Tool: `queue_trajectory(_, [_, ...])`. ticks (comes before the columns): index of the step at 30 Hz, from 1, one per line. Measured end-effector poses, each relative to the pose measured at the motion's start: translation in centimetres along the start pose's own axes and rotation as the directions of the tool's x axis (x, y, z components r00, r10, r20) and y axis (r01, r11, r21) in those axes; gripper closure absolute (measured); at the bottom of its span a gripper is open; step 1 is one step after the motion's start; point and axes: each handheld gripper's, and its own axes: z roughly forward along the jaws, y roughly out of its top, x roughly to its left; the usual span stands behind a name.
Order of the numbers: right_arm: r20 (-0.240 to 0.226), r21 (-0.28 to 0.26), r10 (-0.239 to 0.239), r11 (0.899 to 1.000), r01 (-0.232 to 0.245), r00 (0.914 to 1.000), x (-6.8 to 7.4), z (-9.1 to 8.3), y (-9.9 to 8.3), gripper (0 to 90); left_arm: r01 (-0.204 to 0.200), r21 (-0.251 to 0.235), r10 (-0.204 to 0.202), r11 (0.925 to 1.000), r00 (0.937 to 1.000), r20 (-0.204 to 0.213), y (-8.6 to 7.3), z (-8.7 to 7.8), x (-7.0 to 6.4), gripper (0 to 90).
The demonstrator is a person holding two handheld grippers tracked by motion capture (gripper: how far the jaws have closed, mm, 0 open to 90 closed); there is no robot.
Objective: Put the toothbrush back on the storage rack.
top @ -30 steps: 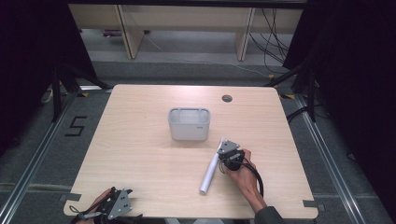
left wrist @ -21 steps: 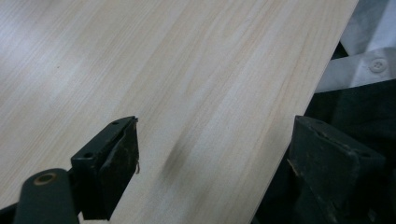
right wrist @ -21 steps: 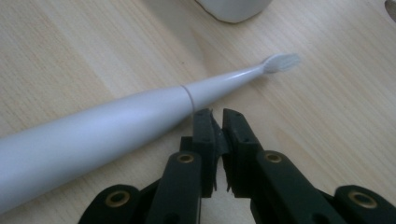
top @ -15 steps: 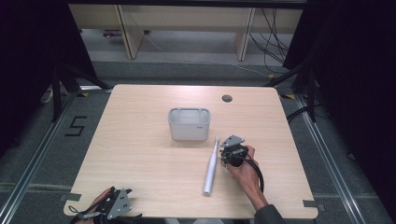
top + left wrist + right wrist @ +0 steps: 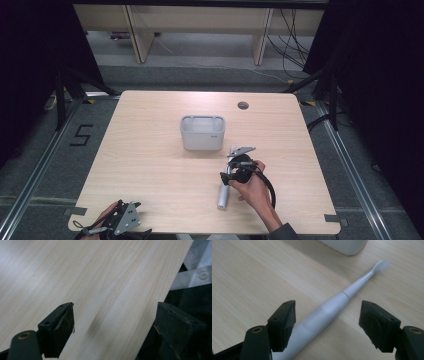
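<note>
the right gripper [image 5: 327, 322] hangs low over an electric toothbrush [image 5: 329, 311] lying flat on the tabletop [image 5: 150, 165], its jaws spread wide with the white handle running between them, untouched by either pad. the brush head points toward a small grey bin [image 5: 202, 132] standing just beyond it, near the middle of the tabletop. the step in hand looks like the pick-up: the jaws straddle the thick part of the handle, a sound place to bite, though the left pad sits closer to the handle than the right. centring the gripper across the handle before closing should stop the round, smooth body from rolling or squirting out sideways. a firm close low on the handle, then a level lift, would likely keep the slim neck and bristles clear of the bin wall. the left gripper [image 5: 122, 220] rests at the near left edge of the tabletop, its jaws released and empty, well apart from the work.
</note>
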Motion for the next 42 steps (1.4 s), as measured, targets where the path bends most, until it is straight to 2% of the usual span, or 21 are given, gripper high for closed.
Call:
queue_trajectory(1, [0.003,0.008,0.008,1.0,-0.008,1.0,0.1,0.3,0.0,30.1,0.0,0.0,0.0,1.0,1.0,0.0,0.0,0.0,0.0,15.6])
queue_trajectory(4, [0.004,0.019,-0.021,1.0,0.021,0.9998,0.1,0.8,0.0,30.1,0.005,-0.003,-0.005,1.0,1.0,-0.002,0.0,0.0,0.0,15.6])
queue_trajectory(5, [0.004,0.028,-0.019,0.999,0.018,0.9998,0.2,1.0,0.0,30.2,-0.003,0.005,0.004,1.0,0.9999,-0.014,0.0,0.0,0.1,15.6])
queue_trajectory(7, [0.008,0.044,-0.019,0.999,0.019,0.9998,0.3,1.2,0.0,30.3,0.001,-0.001,-0.001,1.0,1.0,0.009,0.0,0.0,0.0,15.6])
queue_trajectory(8, [0.011,0.057,-0.033,0.998,0.033,0.9994,0.2,1.2,0.0,30.2,0.0,0.0,0.0,1.0,1.0,0.002,0.0,0.0,0.0,15.6])
queue_trajectory(10, [0.006,0.065,-0.027,0.998,0.027,0.9996,0.3,1.6,0.0,30.8,-0.005,0.005,0.005,1.0,0.9999,-0.013,0.0,0.1,0.1,15.6])
queue_trajectory(13, [0.001,0.082,-0.042,0.996,0.041,0.9991,0.5,1.7,0.0,33.4,0.002,-0.002,-0.002,1.0,1.0,0.003,0.0,0.0,0.0,15.6])
queue_trajectory(17, [-0.009,0.095,-0.044,0.994,0.044,0.999,0.1,1.6,-0.2,37.8,-0.001,-0.001,0.001,1.0,0.9999,-0.01,0.0,0.0,0.0,15.6])
queue_trajectory(18, [-0.017,0.094,-0.031,0.995,0.033,0.9994,0.0,1.6,-0.2,39.7,-0.005,0.003,0.005,1.0,1.0,-0.008,0.0,0.0,0.1,15.6])
queue_trajectory(22, [-0.018,0.105,-0.039,0.994,0.041,0.9991,-0.8,1.4,-0.4,47.1,-0.004,0.003,0.004,1.0,1.0,-0.002,0.0,0.0,0.0,15.6])
queue_trajectory(23, [-0.02,0.119,-0.029,0.992,0.031,0.9994,-0.9,1.4,-0.5,48.1,0.001,0.0,-0.001,1.0,1.0,0.005,0.0,0.0,0.0,15.6])
queue_trajectory(25, [-0.023,0.139,-0.039,0.989,0.042,0.999,-1.2,1.5,-0.6,51.1,-0.003,0.006,0.003,1.0,0.9999,-0.011,0.0,0.1,0.0,15.6])
queue_trajectory(28, [-0.02,0.169,-0.049,0.984,0.052,0.9986,-1.5,1.5,-0.9,53.2,0.0,0.001,0.0,1.0,1.0,0.003,0.0,0.0,0.0,15.6])
queue_trajectory(29, [-0.018,0.174,-0.051,0.983,0.053,0.9985,-1.6,1.4,-0.9,54.0,-0.004,0.006,0.004,1.0,1.0,-0.009,0.0,0.1,0.0,15.6])
queue_trajectory(31, [-0.024,0.18,-0.058,0.982,0.061,0.9981,-1.8,1.4,-0.9,56.2,0.002,0.006,-0.002,1.0,1.0,-0.003,0.0,0.1,0.0,15.6])
queue_trajectory(33, [-0.031,0.214,-0.047,0.975,0.052,0.9984,-2.1,1.3,-0.8,57.3,-0.002,0.007,0.002,1.0,0.9999,-0.011,0.0,0.1,0.0,15.6])
queue_trajectory(34, [-0.051,0.222,-0.055,0.973,0.065,0.9972,-2.3,1.3,-0.7,58.0,-0.002,0.007,0.002,1.0,0.9999,-0.011,0.0,0.1,0.0,15.6])
queue_trajectory(35, [-0.034,0.222,-0.08,0.971,0.085,0.9962,-2.4,1.3,-0.7,58.8,-0.019,0.027,0.019,0.9995,0.9998,0.003,0.0,-0.1,0.2,15.6])
queue_trajectory(38, [-0.047,0.261,-0.099,0.959,0.108,0.994,-2.6,1.2,-0.4,61.2,-0.022,0.026,0.022,0.9994,0.9997,0.006,0.0,-0.1,0.2,15.6])
queue_trajectory(39, [-0.051,0.277,-0.101,0.954,0.111,0.9936,-2.7,1.2,-0.2,61.9,-0.001,0.006,0.001,1.0,1.0,0.002,0.0,0.1,0.0,15.6])
queue_trajectory(42, [-0.057,0.309,-0.106,0.944,0.119,0.9927,-2.8,1.3,0.2,63.8,0.001,0.006,-0.001,1.0,1.0,-0.002,0.0,0.1,0.0,15.6])
